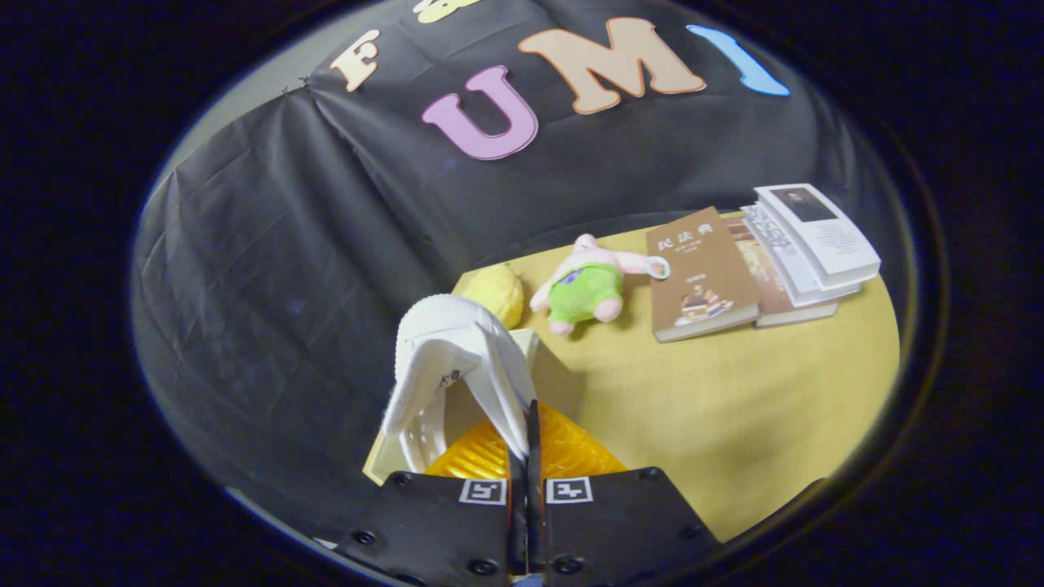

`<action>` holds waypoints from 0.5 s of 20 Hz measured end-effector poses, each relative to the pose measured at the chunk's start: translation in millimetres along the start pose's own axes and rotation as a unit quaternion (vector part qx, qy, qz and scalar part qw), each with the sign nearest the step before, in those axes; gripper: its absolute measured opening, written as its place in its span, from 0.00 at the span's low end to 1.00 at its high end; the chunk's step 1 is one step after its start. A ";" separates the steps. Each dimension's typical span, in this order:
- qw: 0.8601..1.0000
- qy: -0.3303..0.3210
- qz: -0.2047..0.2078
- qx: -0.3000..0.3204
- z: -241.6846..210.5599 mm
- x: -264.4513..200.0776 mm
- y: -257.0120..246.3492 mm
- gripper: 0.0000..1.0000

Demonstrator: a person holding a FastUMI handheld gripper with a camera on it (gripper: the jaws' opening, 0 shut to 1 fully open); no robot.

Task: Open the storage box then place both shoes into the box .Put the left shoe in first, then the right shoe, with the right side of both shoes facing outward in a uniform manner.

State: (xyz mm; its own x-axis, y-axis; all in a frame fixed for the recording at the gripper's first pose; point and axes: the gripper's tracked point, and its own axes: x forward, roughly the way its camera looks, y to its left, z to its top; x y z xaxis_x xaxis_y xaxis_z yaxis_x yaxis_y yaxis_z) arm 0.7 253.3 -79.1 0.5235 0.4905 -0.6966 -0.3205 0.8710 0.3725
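Note:
My gripper [528, 424] is shut on a white shoe [453, 359], its two fingers pinching the edge of the shoe's opening. The shoe hangs tilted, with its inside facing me and its fabric upper curving up and away from the fingers. Right under the shoe and the fingers lies an orange ribbed panel of the storage box [571, 456]. The box's pale walls [550, 367] show behind the shoe and at its lower left. I cannot tell which shoe of the pair this is.
The wooden table [734, 399] stretches beyond the fingers. On it, past the box, lie a yellow round toy [499, 293], a pink and green plush [583, 289], a brown book [701, 273] and a stack of books [807, 244]. Black cloth hangs behind.

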 end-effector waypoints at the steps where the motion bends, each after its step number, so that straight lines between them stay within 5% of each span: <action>1: 1.000 0.010 0.008 0.006 -4.1 7.6 11.2 0.04; 10: 0.996 0.064 -0.019 0.057 -34.3 77.7 29.4 0.04</action>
State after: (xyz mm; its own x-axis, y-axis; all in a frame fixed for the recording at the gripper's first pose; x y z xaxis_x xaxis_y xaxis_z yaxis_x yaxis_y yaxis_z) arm 4.9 316.0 -143.3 0.4264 0.4553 -0.7816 -0.2068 0.8903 0.4058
